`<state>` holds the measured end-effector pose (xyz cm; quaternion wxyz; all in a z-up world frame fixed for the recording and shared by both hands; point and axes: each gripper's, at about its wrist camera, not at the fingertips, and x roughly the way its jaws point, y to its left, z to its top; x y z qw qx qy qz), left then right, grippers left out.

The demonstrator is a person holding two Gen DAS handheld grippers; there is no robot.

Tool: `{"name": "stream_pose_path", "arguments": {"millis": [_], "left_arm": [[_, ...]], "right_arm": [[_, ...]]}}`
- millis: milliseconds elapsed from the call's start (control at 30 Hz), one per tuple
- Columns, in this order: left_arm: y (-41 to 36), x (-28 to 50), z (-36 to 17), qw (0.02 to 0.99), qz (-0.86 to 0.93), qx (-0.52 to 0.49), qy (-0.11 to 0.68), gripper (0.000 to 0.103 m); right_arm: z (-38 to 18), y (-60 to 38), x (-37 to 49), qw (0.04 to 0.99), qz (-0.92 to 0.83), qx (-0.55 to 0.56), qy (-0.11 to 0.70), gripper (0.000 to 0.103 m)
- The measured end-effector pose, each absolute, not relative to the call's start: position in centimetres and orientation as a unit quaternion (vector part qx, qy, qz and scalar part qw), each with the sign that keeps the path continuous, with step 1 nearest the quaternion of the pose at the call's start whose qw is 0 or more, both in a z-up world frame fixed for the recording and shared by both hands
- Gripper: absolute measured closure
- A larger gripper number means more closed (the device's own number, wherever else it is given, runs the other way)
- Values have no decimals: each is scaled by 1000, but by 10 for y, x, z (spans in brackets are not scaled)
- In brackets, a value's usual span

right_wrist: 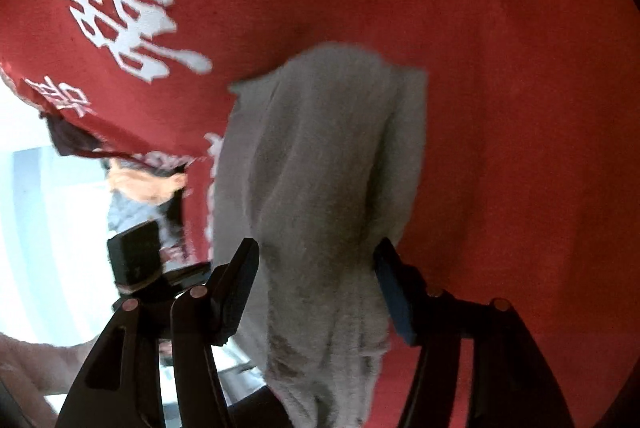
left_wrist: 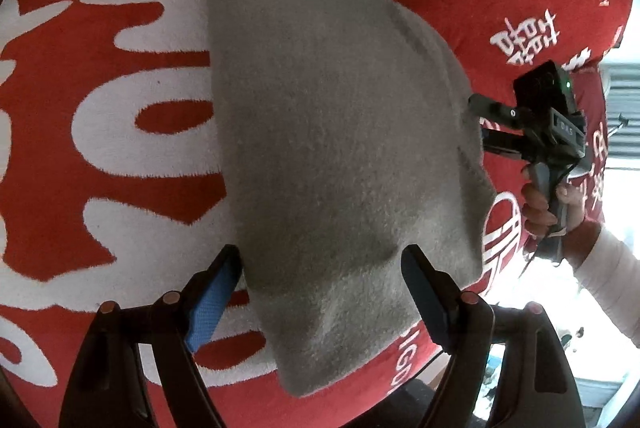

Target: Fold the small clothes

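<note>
between the spread left gripper [left_wrist: 322,268] fingers lies the grey cloth [left_wrist: 328,132].

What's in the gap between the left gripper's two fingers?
In the left wrist view, the grey cloth lies between the open left gripper's fingers, on the red blanket.
</note>
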<state>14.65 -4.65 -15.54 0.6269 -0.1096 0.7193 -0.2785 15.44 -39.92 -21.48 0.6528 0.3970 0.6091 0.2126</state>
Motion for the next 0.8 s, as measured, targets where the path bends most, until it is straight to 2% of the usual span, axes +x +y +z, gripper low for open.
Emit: {"name": "stream_pose_path", "arguments": {"millis": [167, 333, 433, 533, 600, 667, 767, 800], "left_arm": [[-47, 151, -163, 620, -278, -113, 725, 21], [-47, 150, -162, 616, -283, -117, 726, 21], [-48, 150, -163, 609, -302, -116, 724, 21], [-56, 151, -167, 608, -297, -112, 727, 21], [-56, 149, -163, 616, -297, -111, 721, 22], [-55, 146, -161, 623, -294, -110, 717, 28], [-48, 145, -161, 621, -289, -122, 718, 28], [-46, 145, -162, 620, -290, -124, 719, 28]], "right_arm": [[-224, -407, 170, 656, 190, 397, 614, 39], [-225, -373, 181, 642, 245, 399, 607, 38], [-227, -358, 181, 643, 259, 363, 622, 38], [-242, -360, 182, 627, 236, 397, 628, 38], [-240, -361, 180, 623, 226, 405, 630, 44], [-239, -363, 175, 616, 217, 414, 634, 51], [-228, -367, 170, 635, 209, 400, 627, 52], [-222, -369, 167, 645, 202, 387, 627, 48]]}}
